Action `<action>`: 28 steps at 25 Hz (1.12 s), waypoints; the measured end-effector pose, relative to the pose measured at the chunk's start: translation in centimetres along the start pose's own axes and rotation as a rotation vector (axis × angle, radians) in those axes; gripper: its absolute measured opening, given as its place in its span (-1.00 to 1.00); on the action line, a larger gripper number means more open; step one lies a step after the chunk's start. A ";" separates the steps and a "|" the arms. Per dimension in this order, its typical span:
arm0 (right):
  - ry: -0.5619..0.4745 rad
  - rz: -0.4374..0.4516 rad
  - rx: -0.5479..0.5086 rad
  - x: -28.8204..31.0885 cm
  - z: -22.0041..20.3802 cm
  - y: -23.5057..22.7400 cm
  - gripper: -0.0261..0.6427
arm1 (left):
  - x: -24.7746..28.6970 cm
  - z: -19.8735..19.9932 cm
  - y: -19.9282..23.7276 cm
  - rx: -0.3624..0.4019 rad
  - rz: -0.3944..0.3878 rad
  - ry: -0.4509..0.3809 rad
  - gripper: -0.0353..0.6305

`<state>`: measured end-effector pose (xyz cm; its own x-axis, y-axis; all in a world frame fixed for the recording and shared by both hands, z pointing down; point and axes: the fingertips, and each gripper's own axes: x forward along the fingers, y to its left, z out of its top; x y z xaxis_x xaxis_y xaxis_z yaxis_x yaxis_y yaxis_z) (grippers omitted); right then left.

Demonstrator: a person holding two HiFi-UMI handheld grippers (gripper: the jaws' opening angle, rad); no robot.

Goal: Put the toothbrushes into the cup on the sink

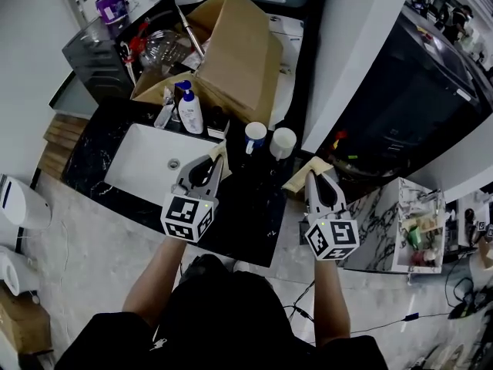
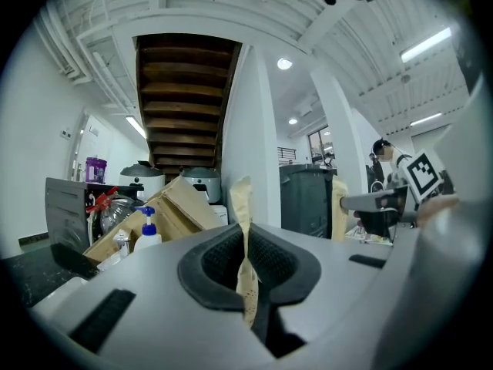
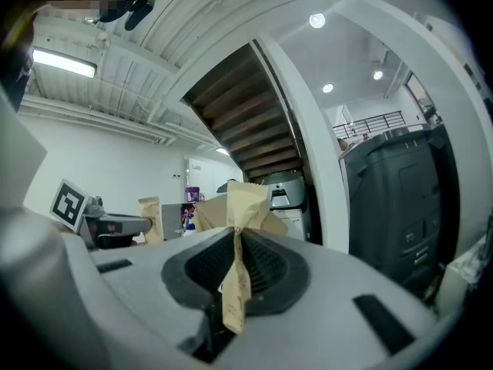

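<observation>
My left gripper (image 1: 215,162) is shut on a tan paper toothbrush packet (image 1: 219,151) above the sink's right edge; in the left gripper view the packet (image 2: 244,206) stands pinched upright between the jaws. Over the counter's right end, my right gripper (image 1: 313,179) is shut on a second tan packet (image 1: 306,175), which shows crumpled (image 3: 236,206) between its pads. A blue-and-white cup (image 1: 255,135) and a white cup (image 1: 283,142) stand side by side on the black counter beyond both grippers. What is inside the packets is hidden.
A white sink basin (image 1: 146,168) is set into the black counter (image 1: 246,206). Behind it stand a pump bottle (image 1: 190,111) and a large open cardboard box (image 1: 235,52) with clutter. A white pillar (image 1: 354,45) rises at the right.
</observation>
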<state>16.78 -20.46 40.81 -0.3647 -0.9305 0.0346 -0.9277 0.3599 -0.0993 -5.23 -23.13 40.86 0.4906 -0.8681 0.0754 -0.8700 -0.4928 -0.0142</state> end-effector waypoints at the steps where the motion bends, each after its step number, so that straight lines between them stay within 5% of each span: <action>1: -0.002 0.003 0.004 0.3 0.0 -0.2 -0.82 | 0.3 0.0 -0.1 0.000 -0.003 0.000 -0.86; 28: -0.056 -0.030 0.012 13.0 0.9 -5.2 -0.82 | 10.6 0.4 1.3 -0.044 -0.106 0.009 -0.86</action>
<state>16.94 -34.51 40.86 -0.3314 -0.9433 -0.0176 -0.9369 0.3313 -0.1114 -1.12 -33.01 41.28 0.5793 -0.8109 0.0829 -0.8150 -0.5782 0.0385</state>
